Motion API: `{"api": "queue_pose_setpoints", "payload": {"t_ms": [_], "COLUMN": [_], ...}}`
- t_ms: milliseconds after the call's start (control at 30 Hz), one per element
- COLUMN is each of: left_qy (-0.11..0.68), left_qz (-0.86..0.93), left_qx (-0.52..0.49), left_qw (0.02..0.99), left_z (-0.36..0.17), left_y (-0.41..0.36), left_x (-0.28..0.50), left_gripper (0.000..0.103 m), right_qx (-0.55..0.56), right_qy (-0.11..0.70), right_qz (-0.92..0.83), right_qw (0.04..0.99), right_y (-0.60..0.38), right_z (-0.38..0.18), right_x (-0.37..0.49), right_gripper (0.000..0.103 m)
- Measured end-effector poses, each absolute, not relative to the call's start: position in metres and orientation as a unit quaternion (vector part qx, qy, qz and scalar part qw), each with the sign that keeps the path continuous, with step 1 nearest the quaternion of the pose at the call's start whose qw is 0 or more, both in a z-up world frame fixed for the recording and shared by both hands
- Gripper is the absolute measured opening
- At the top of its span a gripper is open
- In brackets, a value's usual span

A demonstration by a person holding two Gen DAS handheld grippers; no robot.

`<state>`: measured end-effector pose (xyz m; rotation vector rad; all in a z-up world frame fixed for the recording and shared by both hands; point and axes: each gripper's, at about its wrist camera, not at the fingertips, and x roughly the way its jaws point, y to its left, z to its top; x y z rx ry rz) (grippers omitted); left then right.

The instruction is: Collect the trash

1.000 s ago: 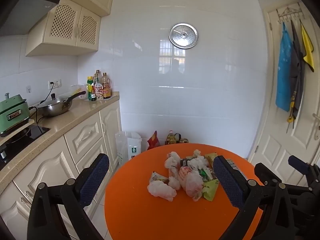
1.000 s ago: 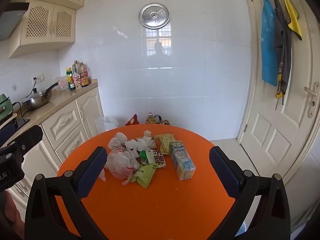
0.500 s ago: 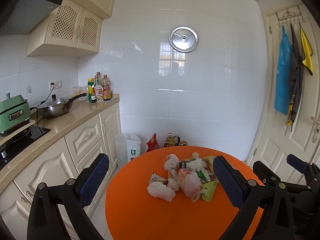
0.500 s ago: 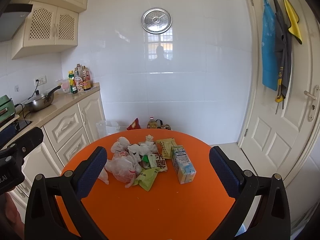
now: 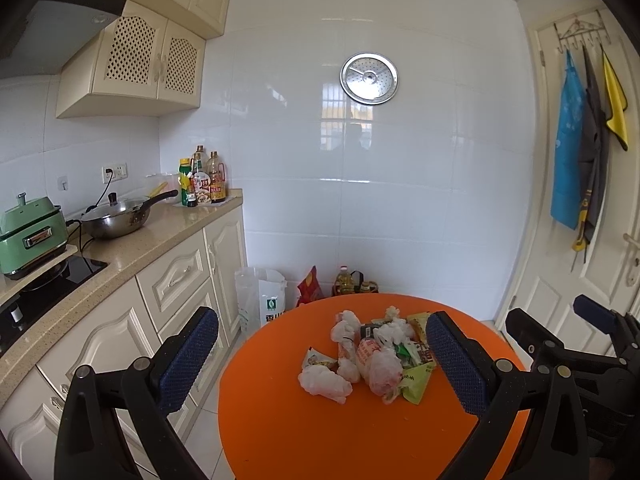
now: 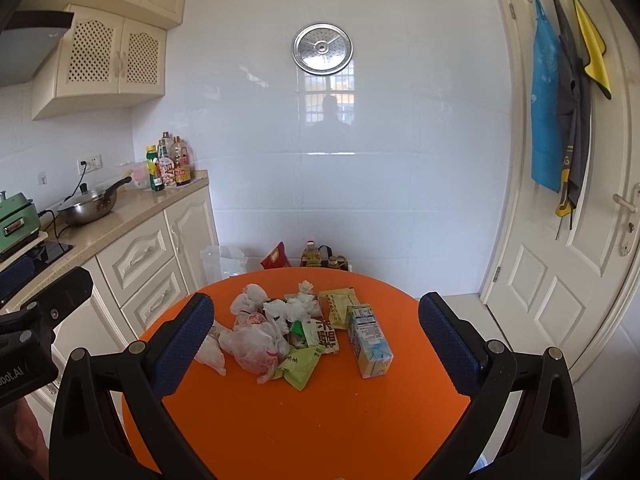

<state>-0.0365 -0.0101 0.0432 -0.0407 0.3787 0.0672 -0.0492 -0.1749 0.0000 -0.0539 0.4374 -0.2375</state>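
A heap of trash lies on a round orange table [image 5: 304, 432] [image 6: 304, 420]: crumpled white tissues [image 5: 323, 385] [image 6: 289, 307], a clear plastic bag [image 5: 379, 365] [image 6: 256, 345], green snack wrappers [image 5: 416, 382] [image 6: 299, 364] and a small drink carton [image 6: 370, 340]. My left gripper [image 5: 322, 354] is open, held above the table's near side with the heap beyond its fingers. My right gripper [image 6: 316, 338] is open too, with nothing between its pads. The right gripper's body shows at the right edge of the left wrist view.
A kitchen counter [image 5: 132, 240] with a wok [image 5: 116, 220], bottles [image 5: 202, 184] and a green cooker [image 5: 30, 232] runs along the left. Bags and oil bottles [image 5: 352, 282] stand on the floor by the tiled wall. A white door [image 6: 568, 240] with hanging cloths is at right.
Both grippers have tilted or drawn back slightly, so the table and trash sit lower and a little farther in both views. Neither gripper has changed its opening.
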Motion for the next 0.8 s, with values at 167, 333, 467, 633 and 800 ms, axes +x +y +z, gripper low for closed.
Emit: {"api": "queue_pose_setpoints", "payload": {"t_ms": [167, 333, 467, 633, 800], "left_qy": [0.191, 0.200, 0.223, 0.269, 0.332], "left_qz": [0.034, 0.029, 0.025, 0.027, 0.032], "left_qx": [-0.021, -0.021, -0.023, -0.017, -0.016], "left_qw": [0.981, 0.979, 0.974, 0.962, 0.943], "left_z": [0.052, 0.057, 0.053, 0.030, -0.006], "left_y": [-0.012, -0.016, -0.019, -0.022, -0.024], "left_x": [-0.029, -0.015, 0.009, 0.055, 0.113], "left_gripper": [0.102, 0.102, 0.102, 0.102, 0.102], "right_qx": [-0.019, -0.019, -0.020, -0.017, -0.015], "right_qy": [0.226, 0.240, 0.260, 0.303, 0.358], "right_qz": [-0.116, -0.120, -0.128, -0.137, -0.146], "right_qw": [0.967, 0.963, 0.957, 0.943, 0.922], "right_y": [-0.180, -0.187, -0.199, -0.223, -0.254], "right_z": [0.008, 0.009, 0.003, -0.023, -0.063], "right_x": [-0.041, -0.032, -0.018, 0.012, 0.048], "right_gripper": [0.103, 0.103, 0.103, 0.103, 0.103]}}
